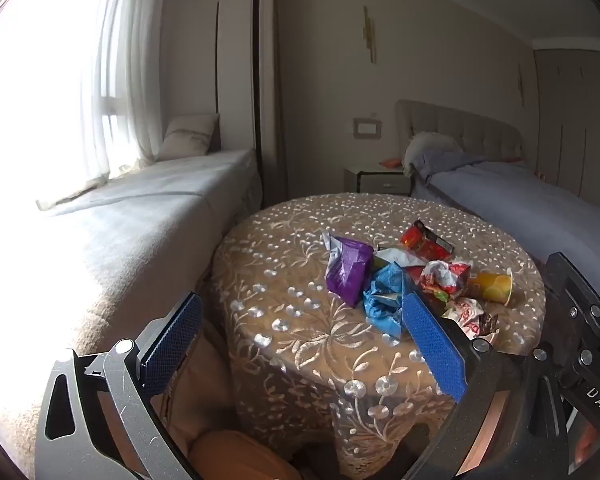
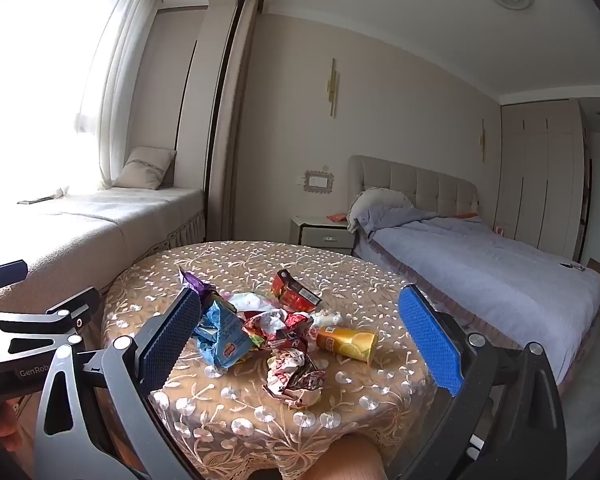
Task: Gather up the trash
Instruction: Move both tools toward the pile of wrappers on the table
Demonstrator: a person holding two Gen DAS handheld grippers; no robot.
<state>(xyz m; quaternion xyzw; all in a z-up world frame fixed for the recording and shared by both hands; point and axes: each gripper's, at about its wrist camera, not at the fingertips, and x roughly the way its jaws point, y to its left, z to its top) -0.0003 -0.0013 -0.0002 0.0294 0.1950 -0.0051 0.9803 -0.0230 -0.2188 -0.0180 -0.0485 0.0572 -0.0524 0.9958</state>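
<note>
A pile of trash lies on a round table with a floral lace cloth (image 1: 300, 320) (image 2: 260, 420): a purple wrapper (image 1: 348, 270) (image 2: 194, 282), a blue wrapper (image 1: 384, 300) (image 2: 220, 338), a red box (image 1: 426, 240) (image 2: 294, 292), crumpled red-and-white wrappers (image 1: 444, 280) (image 2: 276, 330) (image 2: 292, 372), and a tipped orange cup (image 1: 494, 286) (image 2: 348, 342). My left gripper (image 1: 300, 344) is open and empty, near the table's front left. My right gripper (image 2: 300, 348) is open and empty, held in front of the pile.
A window seat with a cushion (image 1: 188, 136) (image 2: 144, 168) runs along the left. A bed with a blue cover (image 1: 520, 200) (image 2: 480, 264) stands on the right, with a nightstand (image 1: 376, 180) (image 2: 324, 232) behind the table.
</note>
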